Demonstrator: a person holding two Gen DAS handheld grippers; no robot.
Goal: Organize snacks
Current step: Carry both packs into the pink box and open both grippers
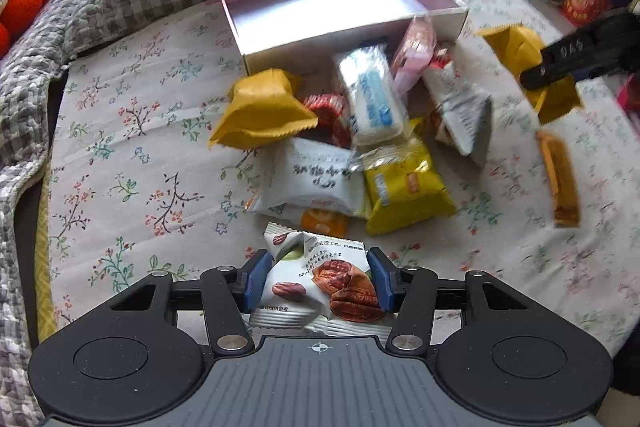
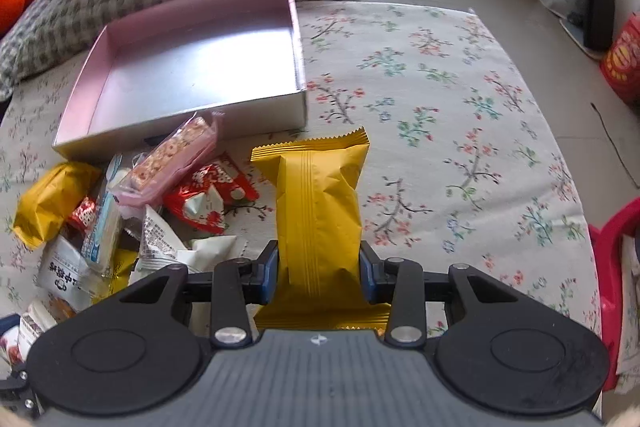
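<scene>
I am gripping a white pecan snack packet [image 1: 320,285] in my left gripper [image 1: 319,281], its blue pads pinching both sides at the bottom centre of the frame. My right gripper [image 2: 319,269] is clamping a yellow snack pouch [image 2: 318,211] the same way. The snack pile [image 1: 352,139] is lying mid-frame on the floral cloth [image 1: 132,155], just below the empty pink box [image 2: 192,63].

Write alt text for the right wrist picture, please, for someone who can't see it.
The right gripper clamps a yellow snack packet above a floral cloth. To its left lies a heap of mixed snacks, and behind that an empty pink box.
</scene>
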